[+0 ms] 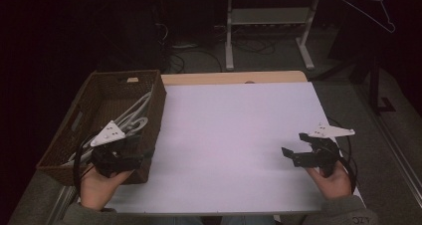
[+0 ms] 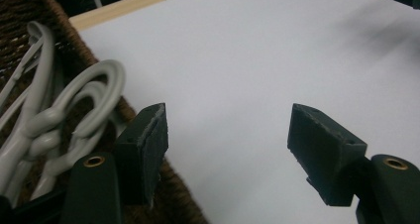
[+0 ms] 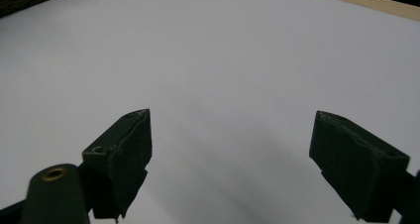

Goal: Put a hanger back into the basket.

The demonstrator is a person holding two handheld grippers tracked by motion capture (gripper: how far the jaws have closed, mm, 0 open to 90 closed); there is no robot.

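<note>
Hangers point(image 2: 59, 115), white plastic, tangled in basket point(image 1: 149, 93): likely light, stiff, smooth and prone to snagging; best gripped at a hook; left hand-held gripper point(image 2: 228, 140) released, empty.

Brown woven basket point(image 1: 154, 98), pale grey hangers point(image 2: 74, 115) inside, white desk point(image 1: 239, 135) with light wooden edge, black claws.

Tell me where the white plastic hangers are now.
The white plastic hangers lie inside the brown woven basket at the table's left edge, just beyond the left gripper.
</note>
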